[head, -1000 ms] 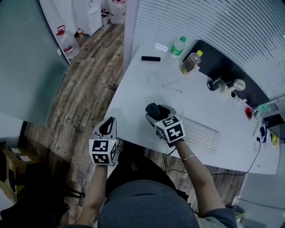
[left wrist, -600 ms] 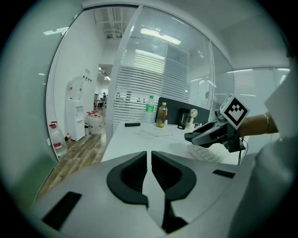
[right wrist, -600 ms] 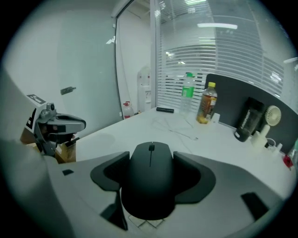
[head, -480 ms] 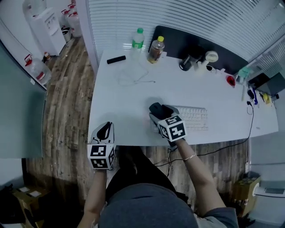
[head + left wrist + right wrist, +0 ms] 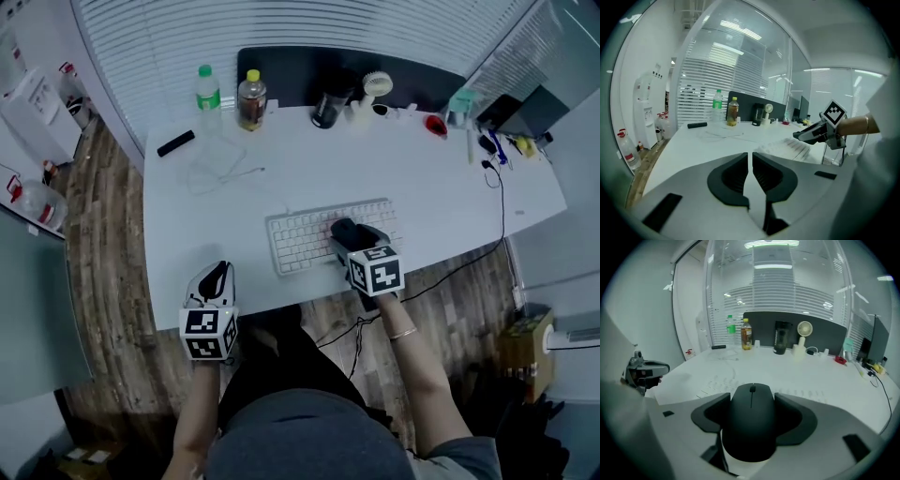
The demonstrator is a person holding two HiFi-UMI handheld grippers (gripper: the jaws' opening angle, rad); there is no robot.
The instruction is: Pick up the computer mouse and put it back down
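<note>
Mouse check, big to small. Desk (image 5: 450,178) is filling the head view, with the keyboard (image 5: 300,239) lying at centre. Left gripper (image 5: 214,281) is idling at 7 o'clock, jaws together and empty, likely parked clear. Right gripper (image 5: 352,236) is hanging over the keyboard's 3 o'clock end, jaws spread wide and pinching the mouse (image 5: 751,423) by its flanks, apparently lifted.

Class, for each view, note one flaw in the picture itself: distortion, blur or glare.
Head view: the desk edges bow, wide-angle distortion. Left gripper view: dark corners, keyboard smeared. Right gripper view: ceiling lights flare at the top; the mouse is sharp, the keyboard beneath blurs.
</note>
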